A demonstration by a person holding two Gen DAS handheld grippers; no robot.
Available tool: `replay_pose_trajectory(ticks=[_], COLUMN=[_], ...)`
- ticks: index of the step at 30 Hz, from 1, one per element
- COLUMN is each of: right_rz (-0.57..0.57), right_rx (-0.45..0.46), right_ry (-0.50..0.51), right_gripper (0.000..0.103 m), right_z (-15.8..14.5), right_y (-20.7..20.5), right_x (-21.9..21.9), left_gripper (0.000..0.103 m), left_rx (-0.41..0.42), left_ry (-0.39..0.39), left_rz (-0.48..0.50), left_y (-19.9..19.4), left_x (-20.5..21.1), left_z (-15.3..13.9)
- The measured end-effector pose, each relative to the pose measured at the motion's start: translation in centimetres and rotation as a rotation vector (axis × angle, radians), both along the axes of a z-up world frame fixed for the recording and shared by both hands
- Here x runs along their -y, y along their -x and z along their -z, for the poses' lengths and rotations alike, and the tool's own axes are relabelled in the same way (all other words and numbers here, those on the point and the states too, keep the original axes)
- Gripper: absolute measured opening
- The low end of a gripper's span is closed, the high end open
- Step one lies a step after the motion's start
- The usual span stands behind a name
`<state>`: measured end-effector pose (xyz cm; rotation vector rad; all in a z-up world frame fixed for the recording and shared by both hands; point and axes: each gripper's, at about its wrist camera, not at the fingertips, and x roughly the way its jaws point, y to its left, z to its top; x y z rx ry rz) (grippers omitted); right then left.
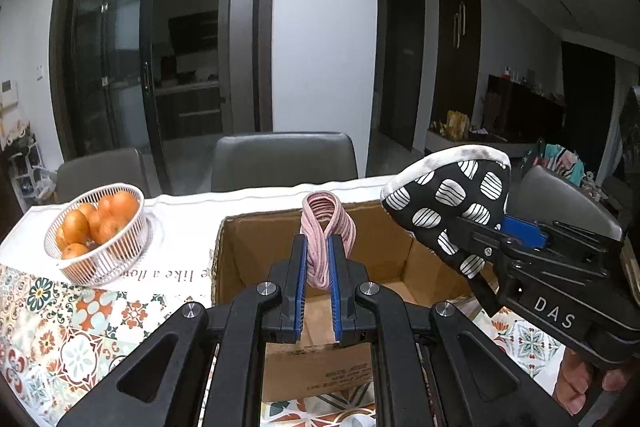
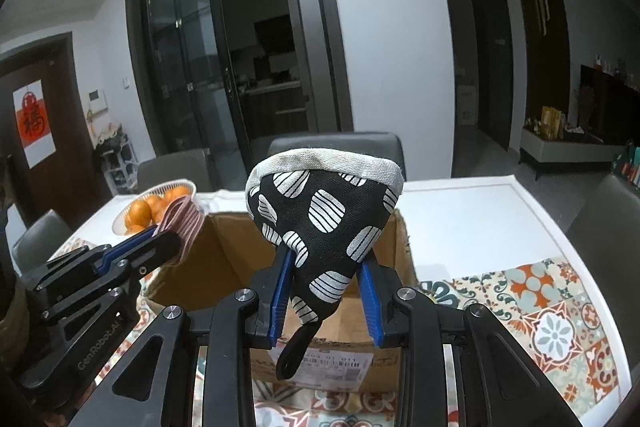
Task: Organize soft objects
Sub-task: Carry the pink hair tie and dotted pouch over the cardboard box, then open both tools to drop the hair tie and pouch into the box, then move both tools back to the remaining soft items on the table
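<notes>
Both grippers are held up side by side over the open brown cardboard box (image 1: 320, 259), the left gripper (image 1: 317, 247) squeezing a pink ribbed cloth (image 1: 326, 227), the right gripper (image 2: 326, 269) squeezing a black-and-white spotted oven mitt (image 2: 324, 211).

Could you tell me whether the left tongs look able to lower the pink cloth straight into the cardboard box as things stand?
Probably yes. The left tongs hold the pink cloth above the open cardboard box, whose visible inside looks bare. The right tongs, gripping the spotted mitt, hang off to the right side.
</notes>
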<state>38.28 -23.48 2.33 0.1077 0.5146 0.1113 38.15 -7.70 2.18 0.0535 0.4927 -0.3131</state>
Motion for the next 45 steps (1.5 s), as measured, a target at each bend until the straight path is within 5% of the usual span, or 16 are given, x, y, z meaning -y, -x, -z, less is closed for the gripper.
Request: replay_pose_trajectory(ticks=[7, 12, 14, 23, 45], right_rz=[-0.013, -0.003, 0.003, 0.051, 0.084], right_rx=[-0.061, -0.081, -0.083, -0.054, 0.094], right_ry=[0.012, 0.021, 0.023, 0.042, 0.027], right_gripper=[0.036, 0.046, 0.056, 0.061, 0.066], right_z=[1.2, 1.8, 1.9, 1.3, -2.4], right_y=[-2.2, -2.8, -2.7, -0.9, 10.1], right_x=[0.0, 0.1, 0.1, 0.3, -0.8], left_gripper=[0.016, 0.039, 0.042, 0.059, 0.066], left_rx=[-0.048, -0.060, -0.056, -0.006, 0.094], left_ry=[-0.015, -0.031, -0.037, -0.059, -0.078], left_rz=[0.001, -0.005, -0.018, -0.047, -0.098], left_y=[-1.4, -1.4, -1.2, 0.8, 11.1], left_x=[0.2, 0.4, 0.3, -0.4, -2.3], left_z=[1.2, 1.7, 1.8, 0.9, -2.8])
